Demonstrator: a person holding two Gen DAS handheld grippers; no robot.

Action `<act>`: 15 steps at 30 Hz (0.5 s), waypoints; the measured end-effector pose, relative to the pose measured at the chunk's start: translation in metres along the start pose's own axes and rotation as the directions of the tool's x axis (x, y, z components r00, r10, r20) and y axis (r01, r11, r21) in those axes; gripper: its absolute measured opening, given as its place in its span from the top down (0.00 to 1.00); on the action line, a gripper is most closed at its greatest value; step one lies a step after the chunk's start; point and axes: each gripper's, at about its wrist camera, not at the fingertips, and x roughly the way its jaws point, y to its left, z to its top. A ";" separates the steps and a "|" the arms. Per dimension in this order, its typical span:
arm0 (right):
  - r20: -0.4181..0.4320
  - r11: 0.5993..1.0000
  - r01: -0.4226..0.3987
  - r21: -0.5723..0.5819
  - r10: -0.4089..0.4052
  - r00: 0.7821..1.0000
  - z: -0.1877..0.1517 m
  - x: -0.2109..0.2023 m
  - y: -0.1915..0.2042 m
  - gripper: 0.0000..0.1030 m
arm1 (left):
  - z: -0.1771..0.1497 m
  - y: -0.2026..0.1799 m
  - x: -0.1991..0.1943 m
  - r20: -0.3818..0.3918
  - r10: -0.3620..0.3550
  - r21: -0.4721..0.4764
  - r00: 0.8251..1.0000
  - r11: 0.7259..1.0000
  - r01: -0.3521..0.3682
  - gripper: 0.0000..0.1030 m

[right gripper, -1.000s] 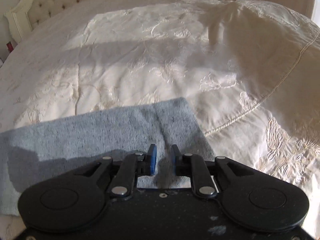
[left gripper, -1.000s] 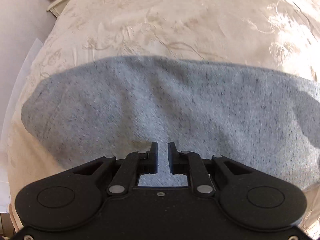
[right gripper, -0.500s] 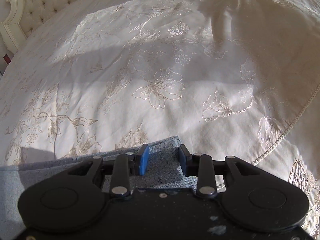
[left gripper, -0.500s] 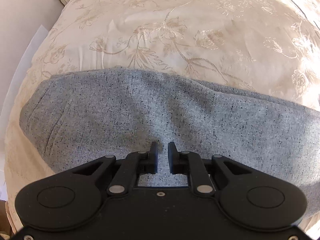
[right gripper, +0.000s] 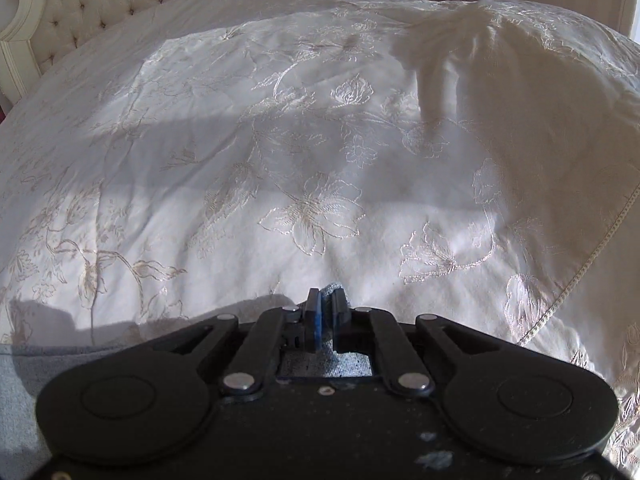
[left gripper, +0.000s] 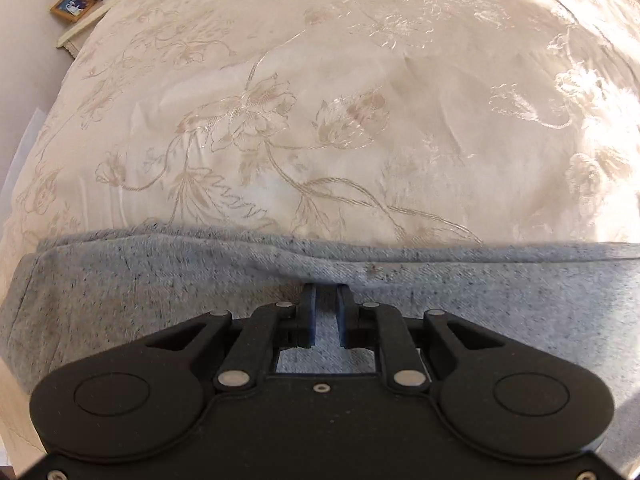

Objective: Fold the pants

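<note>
Pants (right gripper: 334,294) edge — between right hand-held gripper (right gripper: 327,312) pads

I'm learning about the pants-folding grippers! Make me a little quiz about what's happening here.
1. True or false: the grey pants lie on a flowered bedspread.
2. What is pinched in the closing right gripper? A) a pillow B) grey pants fabric C) nothing
3. Fill in: in the left wrist view, the picture frame sits at the top ____ corner.

Key: 1 true. 2 B. 3 left.
</note>
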 end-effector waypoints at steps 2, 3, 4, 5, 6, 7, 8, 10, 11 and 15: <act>-0.015 1.000 0.015 0.001 -0.015 1.000 -0.006 0.006 0.000 0.95 | 0.010 0.005 0.018 -0.024 0.019 -0.043 1.000 0.999 -0.020 0.79; -0.019 1.000 0.020 0.002 -0.020 1.000 -0.009 0.010 -0.001 0.95 | 0.014 0.008 0.024 -0.035 0.009 -0.070 0.999 0.997 -0.012 0.79; -0.022 1.000 0.023 0.002 -0.023 0.999 -0.010 0.012 -0.002 0.94 | 0.019 0.012 0.028 -0.041 0.004 -0.102 0.999 0.995 -0.008 0.79; -0.022 1.000 0.028 0.001 -0.028 0.999 -0.011 0.014 -0.002 0.94 | 0.023 0.014 0.029 -0.040 0.003 -0.121 0.999 0.993 -0.008 0.81; -0.024 1.000 0.031 0.002 -0.030 0.999 -0.012 0.016 -0.002 0.94 | 0.025 0.014 0.028 -0.039 0.005 -0.129 0.999 0.992 -0.010 0.81; -0.026 0.999 0.034 0.000 -0.034 0.999 -0.012 0.017 -0.001 0.93 | 0.026 0.015 0.025 -0.044 0.008 -0.126 0.999 0.992 -0.013 0.81; -0.027 0.999 0.040 -0.005 -0.040 0.999 -0.012 0.018 0.000 0.92 | 0.027 0.016 0.020 -0.047 0.007 -0.120 0.999 0.993 -0.013 0.80; -0.020 0.998 0.056 -0.020 -0.057 0.998 -0.009 0.015 0.003 0.83 | 0.024 0.021 0.000 -0.018 0.009 -0.111 1.000 0.994 -0.011 0.79; -0.005 0.997 0.072 -0.023 -0.072 0.997 -0.008 0.008 0.005 0.80 | 0.019 0.024 -0.012 0.005 0.019 -0.104 1.000 0.994 -0.018 0.79; 0.083 0.996 0.078 -0.035 -0.075 0.994 -0.011 -0.033 0.020 0.76 | -0.024 0.040 -0.061 0.069 0.016 -0.079 0.998 0.997 -0.011 0.79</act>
